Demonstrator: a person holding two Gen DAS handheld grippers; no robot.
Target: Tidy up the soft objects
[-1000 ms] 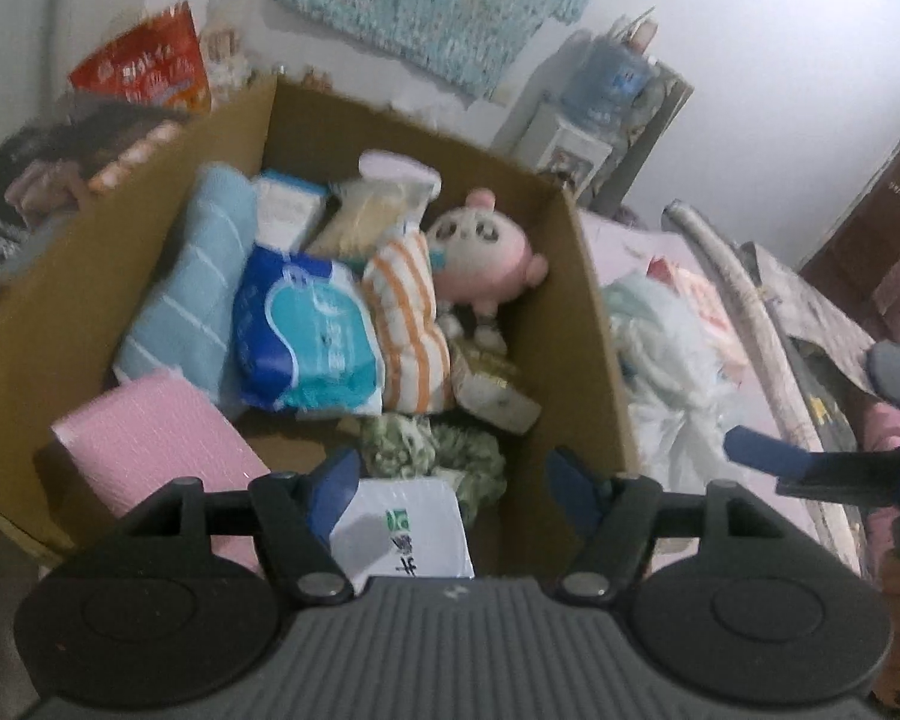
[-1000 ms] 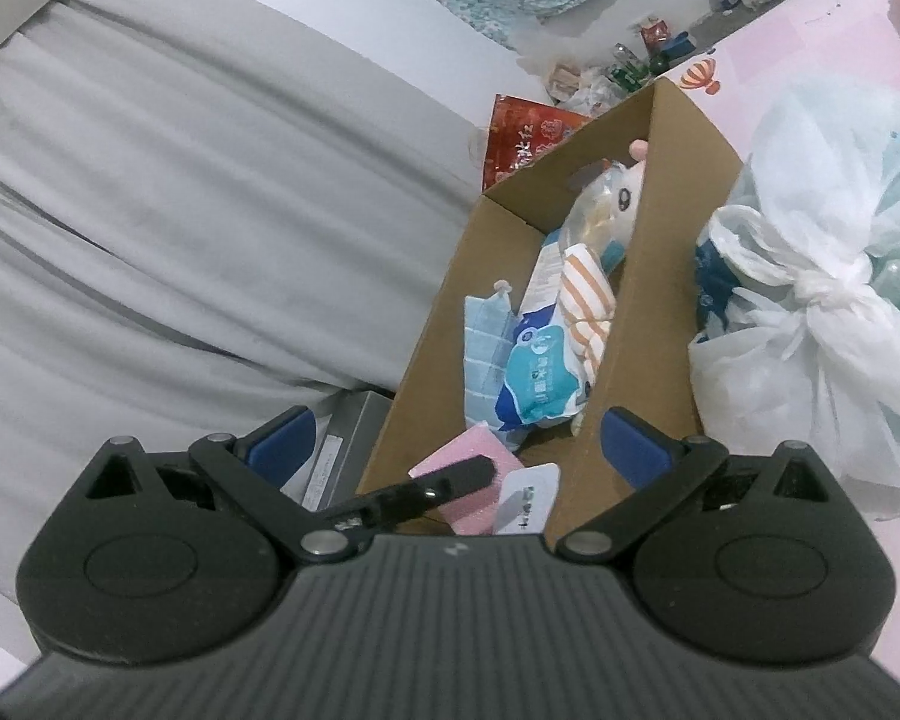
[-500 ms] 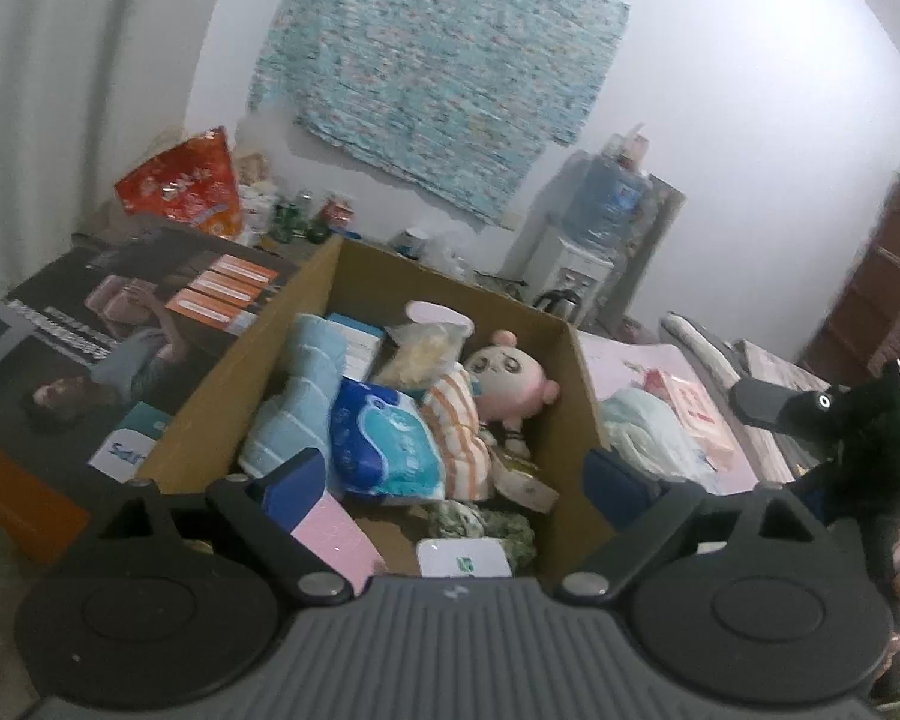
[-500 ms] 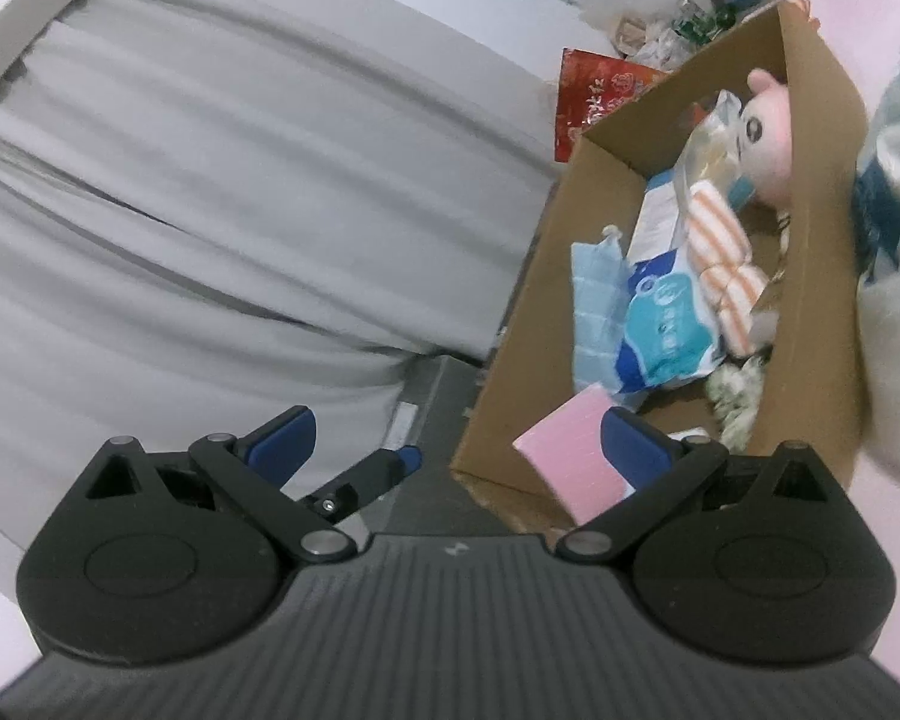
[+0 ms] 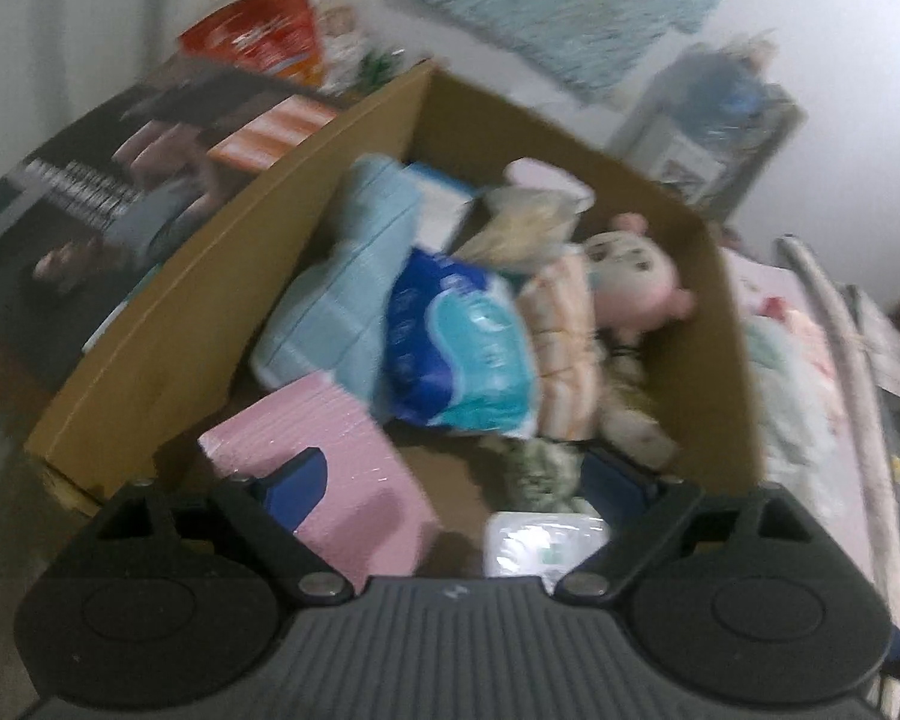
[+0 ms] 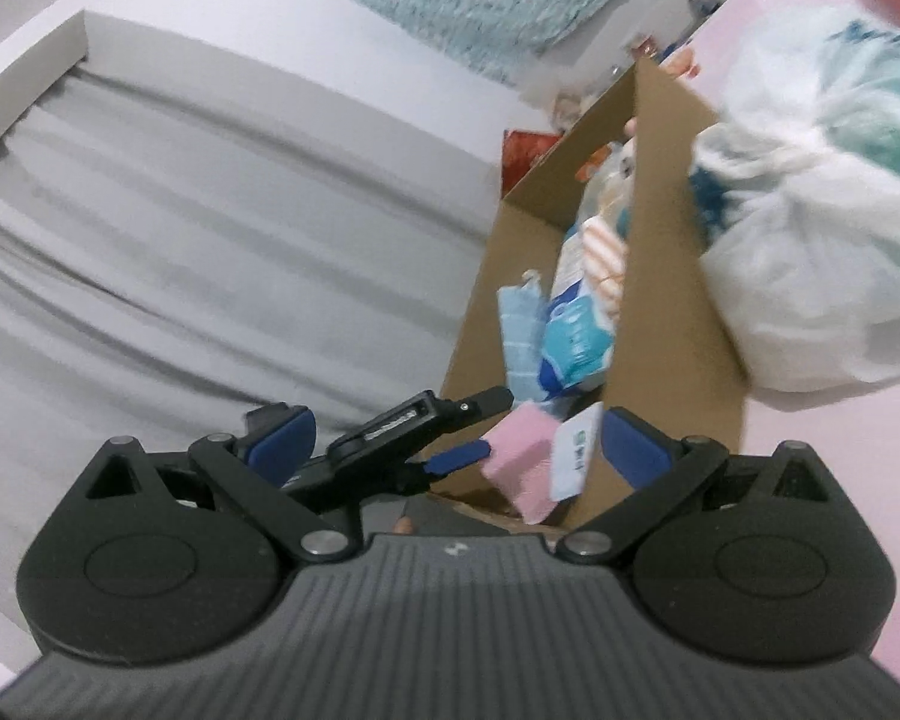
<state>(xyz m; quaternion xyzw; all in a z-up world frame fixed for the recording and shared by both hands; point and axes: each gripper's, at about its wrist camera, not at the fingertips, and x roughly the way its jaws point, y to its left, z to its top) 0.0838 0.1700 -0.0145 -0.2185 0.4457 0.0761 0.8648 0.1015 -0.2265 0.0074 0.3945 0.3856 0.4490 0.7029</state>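
Open brown cardboard box [image 5: 168,324] as landmark: packed already with soft goods, a pale blue folded towel [image 5: 342,300] along its left wall, a blue-and-white plastic tissue pack [image 5: 462,348] leaning at the middle, an orange-striped cloth roll [image 5: 564,348] beside that, a pink-and-white plush doll [image 5: 636,276] in the far right corner. Nearer the box's front edge, a flat pink wrapped pack [image 5: 336,468], long axis running from the front left corner inward; to its right a small white packet [image 5: 540,540] with a green knitted bundle [image 5: 534,468] just behind. Left gripper [image 5: 450,480] directly over that front edge, pointing steeply down into the box, jaws closing slightly from near full spread, nothing pressed between them, pink pack under the left finger. Right gripper [image 6: 456,444] outside the box's near corner, spread wide and empty, aimed nearly level along the box; white tied plastic bag [image 6: 810,240] just beyond the box's right wall. Left clearly the nearer hand for anything at the box's front.
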